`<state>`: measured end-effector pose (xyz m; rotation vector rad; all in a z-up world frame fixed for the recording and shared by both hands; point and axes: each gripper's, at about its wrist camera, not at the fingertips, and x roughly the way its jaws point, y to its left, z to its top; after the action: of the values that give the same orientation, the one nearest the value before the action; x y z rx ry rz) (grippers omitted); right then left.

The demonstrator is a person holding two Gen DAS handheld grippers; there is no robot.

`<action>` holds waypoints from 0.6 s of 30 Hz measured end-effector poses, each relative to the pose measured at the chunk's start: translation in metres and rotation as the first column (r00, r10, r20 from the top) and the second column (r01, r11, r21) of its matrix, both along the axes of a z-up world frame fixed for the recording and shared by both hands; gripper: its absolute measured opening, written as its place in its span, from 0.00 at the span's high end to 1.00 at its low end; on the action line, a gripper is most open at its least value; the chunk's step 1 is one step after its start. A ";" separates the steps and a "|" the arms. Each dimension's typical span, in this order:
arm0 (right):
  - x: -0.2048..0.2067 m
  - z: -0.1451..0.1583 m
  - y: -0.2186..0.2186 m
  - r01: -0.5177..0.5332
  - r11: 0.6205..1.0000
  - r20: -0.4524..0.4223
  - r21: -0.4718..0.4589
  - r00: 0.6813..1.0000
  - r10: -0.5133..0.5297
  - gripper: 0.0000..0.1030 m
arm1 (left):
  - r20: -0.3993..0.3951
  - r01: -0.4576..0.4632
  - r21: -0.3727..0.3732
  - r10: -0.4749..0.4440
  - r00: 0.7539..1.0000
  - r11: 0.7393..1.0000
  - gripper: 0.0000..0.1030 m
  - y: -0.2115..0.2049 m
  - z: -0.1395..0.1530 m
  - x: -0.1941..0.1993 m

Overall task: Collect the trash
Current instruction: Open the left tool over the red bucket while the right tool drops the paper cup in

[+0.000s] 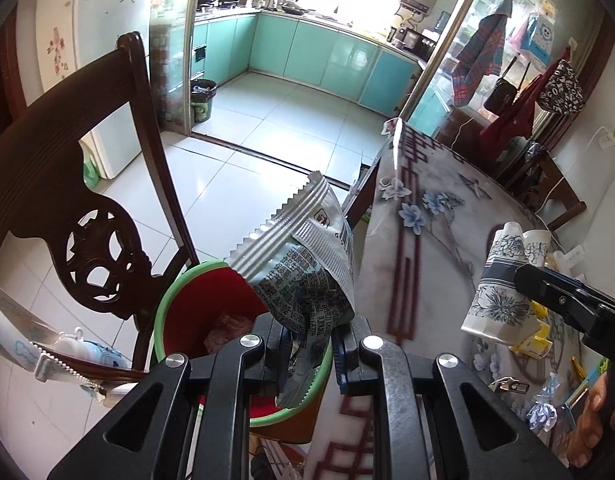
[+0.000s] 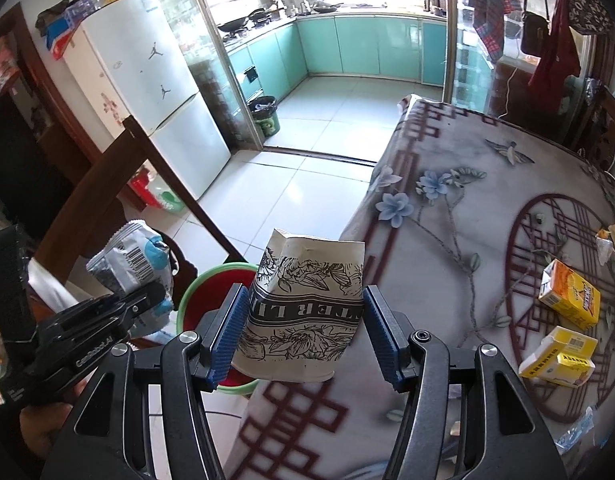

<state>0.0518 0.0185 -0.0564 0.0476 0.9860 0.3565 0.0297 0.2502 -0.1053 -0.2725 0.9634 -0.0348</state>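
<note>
Yellow cartons [image 2: 563, 332]: right view only

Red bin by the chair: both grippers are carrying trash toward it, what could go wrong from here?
1. The silver wrapper in the left gripper is wide and juts past the red bin's green rim, so it may catch or fall outside.
2. The crushed paper cup in the right gripper sits above the table edge, not the bin; released early, it lands there.
3. Both grippers crowd one small opening and may collide.
</note>
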 end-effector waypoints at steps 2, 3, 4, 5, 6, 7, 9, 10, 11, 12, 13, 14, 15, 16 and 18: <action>0.001 -0.002 0.005 -0.005 1.000 -0.005 -0.001 1.000 0.005 0.44 | -0.006 -0.004 0.000 0.004 1.000 1.000 0.86 0.005 -0.003 0.001; 0.002 -0.002 0.007 -0.006 1.000 -0.007 -0.001 1.000 0.006 0.44 | -0.009 -0.006 0.001 0.006 1.000 1.000 0.86 0.007 -0.004 0.002; 0.002 -0.003 0.009 -0.008 1.000 -0.011 -0.001 1.000 0.008 0.44 | -0.011 -0.008 0.001 0.008 1.000 1.000 0.86 0.009 -0.005 0.002; 0.003 -0.004 0.011 -0.009 1.000 -0.013 -0.001 1.000 0.009 0.44 | -0.014 -0.011 0.002 0.011 1.000 1.000 0.86 0.011 -0.006 0.002; 0.004 -0.006 0.013 -0.012 1.000 -0.018 -0.001 1.000 0.012 0.44 | -0.016 -0.015 0.003 0.015 1.000 1.000 0.86 0.013 -0.008 0.002; 0.004 -0.007 0.014 -0.015 1.000 -0.022 -0.002 1.000 0.015 0.44 | -0.018 -0.018 0.003 0.018 1.000 1.000 0.86 0.015 -0.009 0.003; 0.006 -0.011 0.019 -0.023 1.000 -0.033 -0.005 0.999 0.023 0.44 | -0.022 -0.027 0.004 0.027 0.999 1.000 0.86 0.019 -0.011 0.004; 0.007 -0.013 0.022 -0.028 1.000 -0.040 -0.009 0.999 0.028 0.44 | -0.024 -0.031 0.004 0.031 0.999 1.000 0.86 0.021 -0.013 0.005; 0.008 -0.015 0.025 -0.033 0.999 -0.046 -0.011 0.998 0.033 0.44 | -0.028 -0.036 0.004 0.036 0.999 0.999 0.86 0.025 -0.015 0.005; 0.009 -0.018 0.027 -0.040 0.999 -0.053 -0.011 0.998 0.039 0.44 | -0.031 -0.040 0.005 0.041 0.999 0.999 0.86 0.027 -0.017 0.005; 0.010 -0.020 0.031 -0.049 0.999 -0.060 -0.008 0.997 0.048 0.44 | -0.034 -0.045 0.006 0.045 0.998 0.999 0.86 0.029 -0.019 0.006; 0.010 -0.021 0.033 -0.054 0.999 -0.064 -0.005 0.997 0.054 0.44 | -0.039 -0.051 0.010 0.051 0.998 0.999 0.86 0.033 -0.022 0.007; 0.011 -0.023 0.036 -0.063 0.998 -0.068 -0.001 0.996 0.063 0.44 | -0.043 -0.054 0.011 0.055 0.998 0.998 0.86 0.035 -0.024 0.007; 0.012 -0.025 0.040 -0.077 0.997 -0.074 0.004 0.994 0.077 0.44 | -0.049 -0.061 0.015 0.061 0.997 0.998 0.86 0.038 -0.027 0.008; 0.013 -0.031 0.047 -0.103 0.995 -0.088 0.010 0.991 0.104 0.44 | -0.064 -0.069 0.022 0.070 0.995 0.997 0.86 0.043 -0.033 0.010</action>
<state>0.0652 0.0651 -0.0871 0.0171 1.0781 0.4553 0.0395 0.2931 -0.1383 -0.2907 1.0177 0.0476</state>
